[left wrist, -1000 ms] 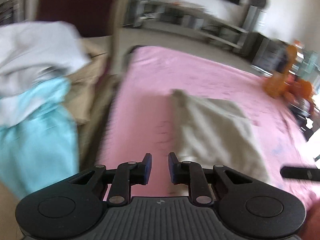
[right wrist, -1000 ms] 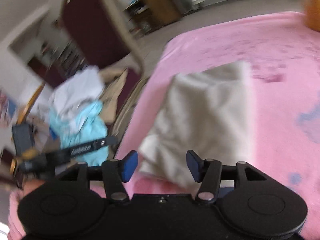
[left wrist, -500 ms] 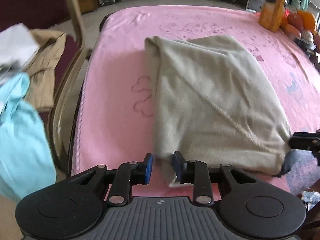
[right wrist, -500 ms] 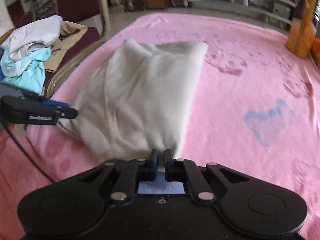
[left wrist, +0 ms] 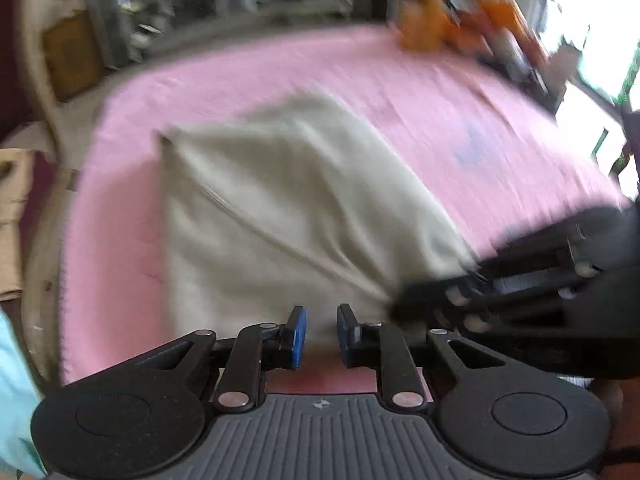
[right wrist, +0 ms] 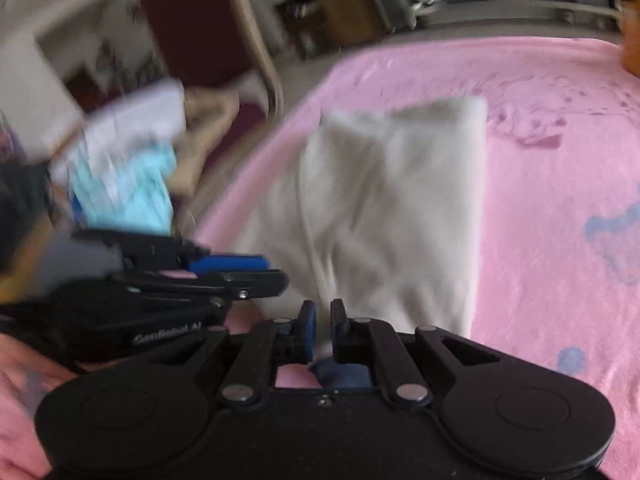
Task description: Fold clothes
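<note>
Pink bedding [left wrist: 400,92] fills the left wrist view, where a folded beige garment [left wrist: 288,216] is seen lying flat near the edge; the left gripper [left wrist: 319,336] is parted a little with nothing visibly between its pads, while the right gripper [left wrist: 404,300] is met at the garment's near right corner. From the right wrist view the garment [right wrist: 392,208] is judged soft, light and best taken at its near hem corners, the right gripper [right wrist: 323,330] is nearly closed though whether cloth is pinched cannot be told, and a pile of clothes [right wrist: 132,168] on a chair [right wrist: 256,40] is seen beside the bed, clear of the fold.
</note>
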`<state>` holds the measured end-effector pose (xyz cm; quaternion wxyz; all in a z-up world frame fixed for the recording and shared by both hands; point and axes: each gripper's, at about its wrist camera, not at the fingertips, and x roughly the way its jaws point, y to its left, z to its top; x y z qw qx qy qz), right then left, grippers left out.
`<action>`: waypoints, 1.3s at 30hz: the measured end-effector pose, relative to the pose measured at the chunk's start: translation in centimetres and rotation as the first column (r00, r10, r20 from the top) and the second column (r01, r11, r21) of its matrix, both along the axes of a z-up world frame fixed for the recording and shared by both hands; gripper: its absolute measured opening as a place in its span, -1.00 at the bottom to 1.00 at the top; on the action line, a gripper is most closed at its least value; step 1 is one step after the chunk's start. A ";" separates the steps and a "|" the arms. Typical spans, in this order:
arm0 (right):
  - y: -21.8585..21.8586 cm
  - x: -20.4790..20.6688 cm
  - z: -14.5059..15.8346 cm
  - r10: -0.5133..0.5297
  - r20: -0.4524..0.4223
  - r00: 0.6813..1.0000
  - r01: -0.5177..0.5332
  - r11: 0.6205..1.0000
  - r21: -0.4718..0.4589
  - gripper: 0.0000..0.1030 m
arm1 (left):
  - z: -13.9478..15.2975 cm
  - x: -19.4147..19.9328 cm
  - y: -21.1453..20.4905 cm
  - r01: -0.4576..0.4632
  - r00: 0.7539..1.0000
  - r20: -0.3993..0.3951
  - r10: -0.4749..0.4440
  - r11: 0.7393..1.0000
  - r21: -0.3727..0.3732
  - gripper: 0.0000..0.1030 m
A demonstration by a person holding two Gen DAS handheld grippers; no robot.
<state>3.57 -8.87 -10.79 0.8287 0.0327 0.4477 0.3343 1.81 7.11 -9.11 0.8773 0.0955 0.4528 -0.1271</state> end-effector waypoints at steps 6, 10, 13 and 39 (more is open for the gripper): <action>-0.8 -1.0 1.5 -0.034 -0.010 0.999 0.033 0.993 -0.114 -0.91 | 0.4 -2.1 0.7 -0.002 0.999 -0.046 0.003 1.000 0.024 -0.65; -3.1 -0.6 5.8 -0.105 0.058 0.993 0.107 0.994 -0.032 -0.87 | 4.5 -2.5 3.2 -0.068 0.994 0.073 0.076 0.992 -0.107 -0.64; -3.8 0.5 9.9 -0.109 0.180 0.978 0.112 0.994 -0.004 -0.84 | 7.3 -1.5 4.2 -0.087 0.978 0.175 0.117 0.981 -0.172 -0.63; -5.5 22.0 -7.8 -0.322 -0.318 0.892 0.442 0.771 0.459 -1.00 | -1.8 19.0 8.9 -0.477 0.841 0.131 0.526 0.833 -0.281 -0.78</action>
